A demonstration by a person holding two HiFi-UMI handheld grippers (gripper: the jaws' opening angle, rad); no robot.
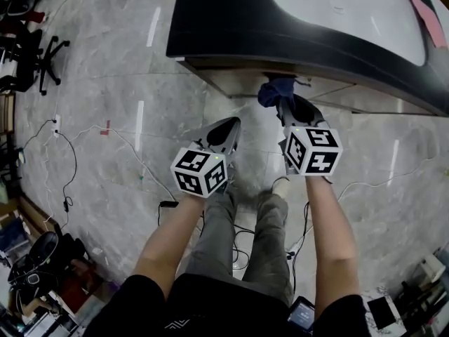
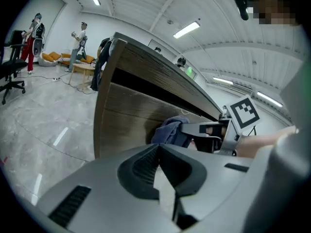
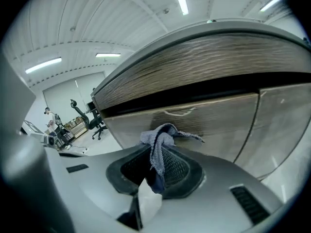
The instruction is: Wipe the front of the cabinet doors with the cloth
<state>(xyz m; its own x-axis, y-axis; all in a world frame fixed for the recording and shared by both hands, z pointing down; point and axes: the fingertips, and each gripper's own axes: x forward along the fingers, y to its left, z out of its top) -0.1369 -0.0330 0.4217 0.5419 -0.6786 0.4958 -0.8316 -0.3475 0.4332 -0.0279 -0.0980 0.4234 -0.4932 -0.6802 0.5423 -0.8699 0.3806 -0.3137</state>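
A blue cloth (image 1: 274,90) is bunched between the jaws of my right gripper (image 1: 286,106), which is shut on it. The cloth (image 3: 159,139) sits just in front of the wood-grain cabinet door (image 3: 218,118), under a dark gap below the counter; I cannot tell if it touches the door. My left gripper (image 1: 232,126) hangs lower and to the left, shut with nothing in it, away from the door. In the left gripper view its shut gripper (image 2: 158,148) points at the cabinet's end panel (image 2: 124,123), with the cloth (image 2: 169,131) and the right gripper (image 2: 214,130) beyond.
The counter has a dark rim (image 1: 231,34) and a white top. My legs (image 1: 238,237) stand on a grey tiled floor with cables (image 1: 70,163). Office chairs (image 1: 31,55) stand far left. Two people (image 2: 77,38) stand far off across the room.
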